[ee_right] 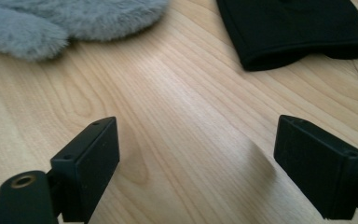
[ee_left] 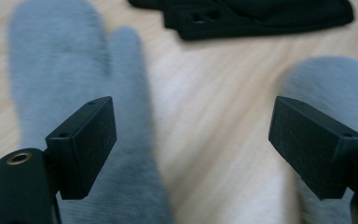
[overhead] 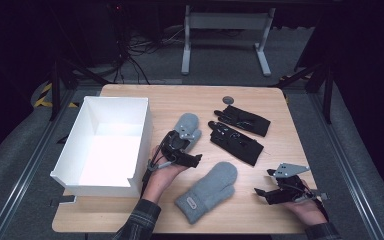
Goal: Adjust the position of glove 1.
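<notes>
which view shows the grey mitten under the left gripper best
The left gripper view: the upper grey mitten lies close, thumb and body visible between the open left gripper jaws, though blurred. The high view shows it whole in outline but partly hidden by that gripper. The right gripper view's grey fur looks like the other mitten.

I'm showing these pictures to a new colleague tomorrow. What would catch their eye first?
Probably the big white box, open-topped and glaringly bright at the table's left. Next, the gloves: two grey mittens mid-table and two black gloves behind them to the right. The left tongs hover open over the farther mitten; the right tongs rest open near the right edge.
</notes>
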`<move>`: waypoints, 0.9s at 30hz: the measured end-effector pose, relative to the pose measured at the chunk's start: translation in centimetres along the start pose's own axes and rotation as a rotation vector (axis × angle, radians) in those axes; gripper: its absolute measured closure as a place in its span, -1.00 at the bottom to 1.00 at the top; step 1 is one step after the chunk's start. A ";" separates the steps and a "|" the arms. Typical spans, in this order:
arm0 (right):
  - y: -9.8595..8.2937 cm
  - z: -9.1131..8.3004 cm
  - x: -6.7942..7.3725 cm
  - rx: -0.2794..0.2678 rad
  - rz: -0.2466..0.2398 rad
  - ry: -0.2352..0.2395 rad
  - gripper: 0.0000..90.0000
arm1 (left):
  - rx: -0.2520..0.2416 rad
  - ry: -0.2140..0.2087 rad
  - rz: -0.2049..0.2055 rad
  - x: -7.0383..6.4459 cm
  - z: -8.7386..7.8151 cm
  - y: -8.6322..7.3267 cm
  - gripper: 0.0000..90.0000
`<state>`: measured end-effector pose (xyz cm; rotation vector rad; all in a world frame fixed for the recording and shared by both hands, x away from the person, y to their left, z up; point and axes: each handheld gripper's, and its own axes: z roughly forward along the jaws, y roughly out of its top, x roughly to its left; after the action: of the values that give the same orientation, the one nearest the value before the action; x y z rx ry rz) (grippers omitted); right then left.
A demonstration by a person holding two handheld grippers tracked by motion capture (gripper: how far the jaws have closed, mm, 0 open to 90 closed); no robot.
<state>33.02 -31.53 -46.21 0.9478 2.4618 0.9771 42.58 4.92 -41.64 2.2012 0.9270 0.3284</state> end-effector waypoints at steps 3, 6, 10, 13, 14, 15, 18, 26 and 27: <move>-0.1 0.1 -0.3 -0.007 0.010 -0.013 -0.71 | 0.003 0.037 -0.024 1.1 0.3 0.4 -0.64; -0.1 0.3 -0.3 -0.002 0.010 -0.018 -0.72 | -0.001 0.056 -0.042 1.8 0.5 0.7 -0.64; -0.2 0.5 -0.3 -0.007 0.018 -0.022 -0.77 | 0.022 0.089 -0.065 2.8 1.2 0.9 -0.64; -0.4 0.6 -0.5 -0.014 0.036 -0.010 -0.80 | 0.034 0.119 -0.081 3.4 1.9 0.9 -0.63; -0.5 0.6 -0.5 -0.019 0.042 -0.010 -0.84 | 0.038 0.116 -0.092 3.7 2.2 0.9 -0.63; -0.5 0.7 -0.6 -0.022 0.042 -0.003 -0.88 | 0.038 0.126 -0.093 3.8 2.4 0.9 -0.62; -0.5 0.7 -0.5 -0.019 0.039 0.001 -0.89 | 0.061 0.140 -0.108 4.4 3.0 0.7 -0.60; -0.5 0.7 -0.5 -0.019 0.039 0.000 -0.89 | 0.093 0.127 -0.134 4.9 4.0 0.2 -0.50; -0.5 0.7 -0.5 -0.019 0.039 0.000 -0.89 | 0.093 0.127 -0.134 4.9 4.0 0.2 -0.47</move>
<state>33.55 -31.82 -47.06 0.9929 2.4384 1.0117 48.09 6.22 -44.56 2.2085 1.1746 0.3717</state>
